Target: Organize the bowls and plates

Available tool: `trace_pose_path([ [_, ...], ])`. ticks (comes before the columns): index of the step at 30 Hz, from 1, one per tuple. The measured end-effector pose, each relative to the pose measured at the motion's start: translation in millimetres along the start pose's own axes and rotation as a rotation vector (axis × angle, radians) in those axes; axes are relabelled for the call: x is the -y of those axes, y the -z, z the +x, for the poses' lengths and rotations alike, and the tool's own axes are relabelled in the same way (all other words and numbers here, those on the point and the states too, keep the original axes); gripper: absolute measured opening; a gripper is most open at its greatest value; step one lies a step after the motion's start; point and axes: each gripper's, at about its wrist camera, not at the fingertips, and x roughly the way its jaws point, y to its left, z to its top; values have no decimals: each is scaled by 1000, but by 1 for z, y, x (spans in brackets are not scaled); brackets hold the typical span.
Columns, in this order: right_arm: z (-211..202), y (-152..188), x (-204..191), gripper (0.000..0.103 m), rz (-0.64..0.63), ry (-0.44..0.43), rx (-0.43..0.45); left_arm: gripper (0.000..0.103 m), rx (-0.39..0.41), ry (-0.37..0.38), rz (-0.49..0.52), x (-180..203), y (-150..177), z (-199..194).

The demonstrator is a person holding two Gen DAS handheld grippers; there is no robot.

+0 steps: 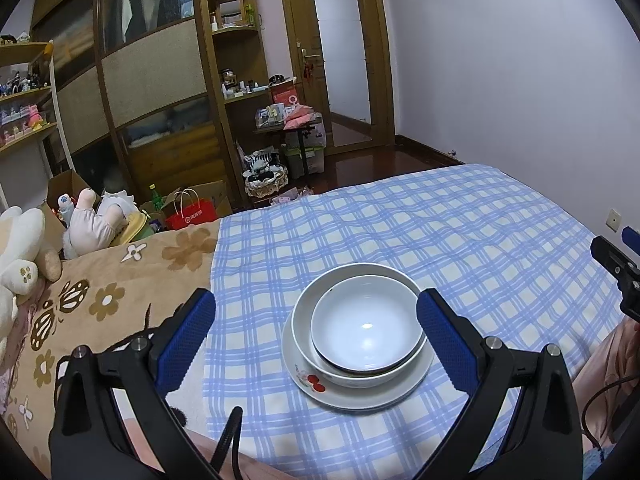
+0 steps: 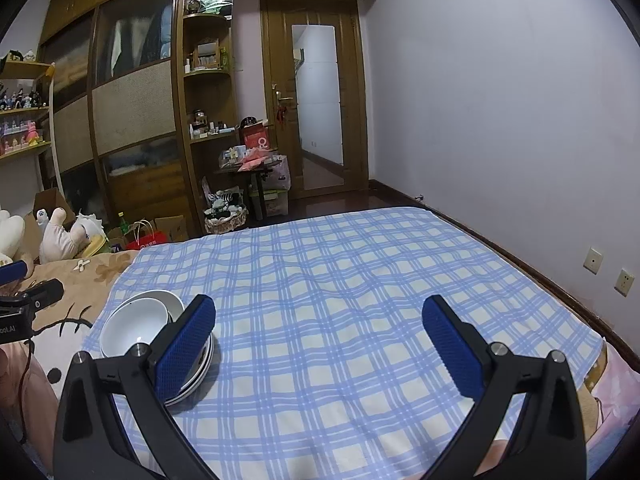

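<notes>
1. Left wrist view: left gripper point(image 1: 316, 320) spread wide, blue pads apart, nothing between them. It hangs over the bed, in front of the dish stack.
2. Same view: stack sits on the blue checked cloth point(image 1: 460, 232), nearer its left side. Bottom is a white plate point(image 1: 416, 382) with a red fruit print at its near left rim. On the plate a large white bowl point(image 1: 352, 276); nested inside it a small white bowl point(image 1: 366, 326), shifted toward the camera and touching the large bowl's near wall.
3. Same view: neither pad touches the stack; the right pad overlaps the bowls' right rim in the picture only, contact not shown.
4. Same view: brown flower blanket point(image 1: 120, 292) lies left of the cloth, with stuffed toys point(image 1: 24, 256) at its far left. The other gripper's black body point(image 1: 618, 276) shows at the right edge, its fingers out of frame.
5. Right wrist view: right gripper point(image 2: 318, 326) also spread wide, holding nothing, over bare checked cloth.
6. Same view: the stack is at lower left, partly hidden behind the left finger point(image 2: 186, 350); small bowl point(image 2: 134, 326) inside large bowl point(image 2: 172, 300), plate rim point(image 2: 202, 368) peeking out below.
7. Same view: wooden wardrobe point(image 2: 132, 120) and door point(image 2: 316, 108) at the back, pale wall point(image 2: 500, 100) on the right with two sockets point(image 2: 608, 270).
</notes>
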Motion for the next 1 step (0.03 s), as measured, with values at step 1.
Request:
trace_pose_path([
  [1, 0, 0, 0, 103, 0, -1, -1, 99, 1, 1, -2, 0, 0, 0],
])
